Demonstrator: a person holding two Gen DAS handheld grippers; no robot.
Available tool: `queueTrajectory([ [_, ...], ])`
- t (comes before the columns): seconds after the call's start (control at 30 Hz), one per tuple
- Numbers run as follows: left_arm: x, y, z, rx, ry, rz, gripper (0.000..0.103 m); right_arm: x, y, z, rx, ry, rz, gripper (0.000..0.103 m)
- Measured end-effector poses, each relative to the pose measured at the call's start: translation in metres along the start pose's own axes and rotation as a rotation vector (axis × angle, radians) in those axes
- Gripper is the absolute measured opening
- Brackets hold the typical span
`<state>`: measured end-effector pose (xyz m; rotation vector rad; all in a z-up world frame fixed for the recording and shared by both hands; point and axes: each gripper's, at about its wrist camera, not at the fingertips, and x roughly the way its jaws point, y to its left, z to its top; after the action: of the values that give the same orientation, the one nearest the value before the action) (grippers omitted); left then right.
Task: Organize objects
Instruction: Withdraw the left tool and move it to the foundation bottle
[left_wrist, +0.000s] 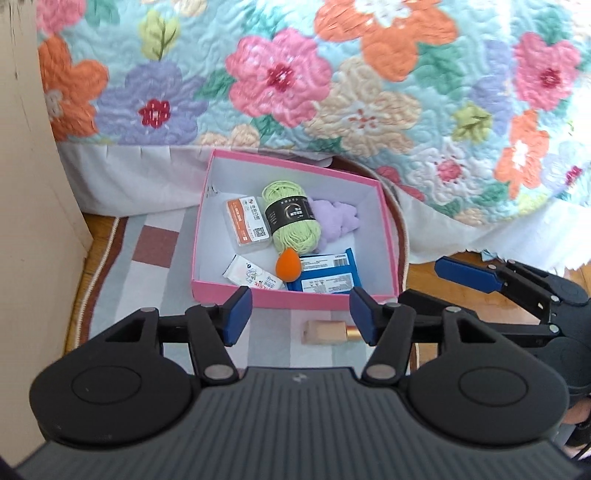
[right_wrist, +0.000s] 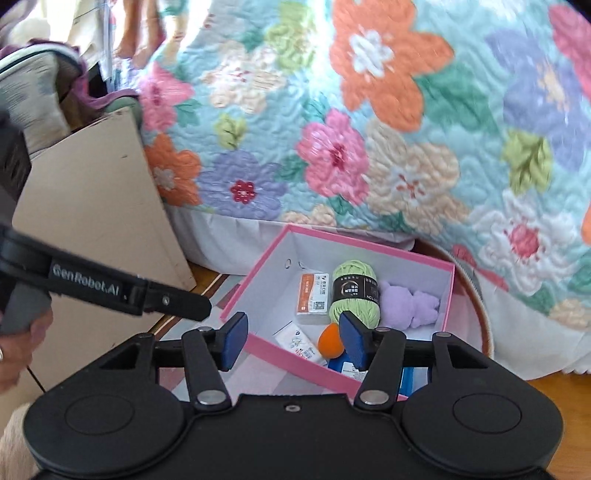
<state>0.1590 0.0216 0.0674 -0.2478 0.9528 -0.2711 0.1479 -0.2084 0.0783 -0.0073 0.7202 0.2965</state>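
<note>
The pale beige cabinet side (left_wrist: 22, 166) stands at nine o'clock in the left wrist view, with the striped woven rug (left_wrist: 147, 236) spread beside it. On the rug sits the pink cardboard box with a white inside (left_wrist: 291, 295), pushed against the flowered quilt (left_wrist: 280, 77) at twelve o'clock, probably so it stays put while being filled. Inside lie an orange-and-white card packet (left_wrist: 245, 225), a green yarn skein with a black band (left_wrist: 291, 218), a lilac plush toy (left_wrist: 338, 218), a white tissue pack (left_wrist: 253, 277), an orange teardrop sponge (left_wrist: 287, 266) and a blue foil pack (left_wrist: 325, 275).

The left gripper (left_wrist: 301, 317) hovers with jaws spread, empty, above a small tan wooden block with a brass end (left_wrist: 325, 332), the one item left outside, just at the box's six o'clock. The right gripper (right_wrist: 293, 341) hangs at three o'clock, jaws likewise apart, holding nothing.
</note>
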Motion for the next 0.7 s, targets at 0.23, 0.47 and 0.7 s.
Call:
queueTrajectory([
  [0.23,-0.032,-0.012,-0.016,0.048,0.011,-0.011,0.061,-0.036,0.017,-0.013,-0.054,0.002,-0.010,0.069],
  [0.47,-0.034,-0.019,-0.039,0.072,0.024,-0.032,0.066,-0.052,0.029,-0.044,-0.077,0.018,-0.027,0.085],
  [0.7,0.006,-0.024,-0.065,0.085,0.069,-0.041,0.071,-0.032,0.025,-0.090,-0.045,0.048,-0.022,0.088],
])
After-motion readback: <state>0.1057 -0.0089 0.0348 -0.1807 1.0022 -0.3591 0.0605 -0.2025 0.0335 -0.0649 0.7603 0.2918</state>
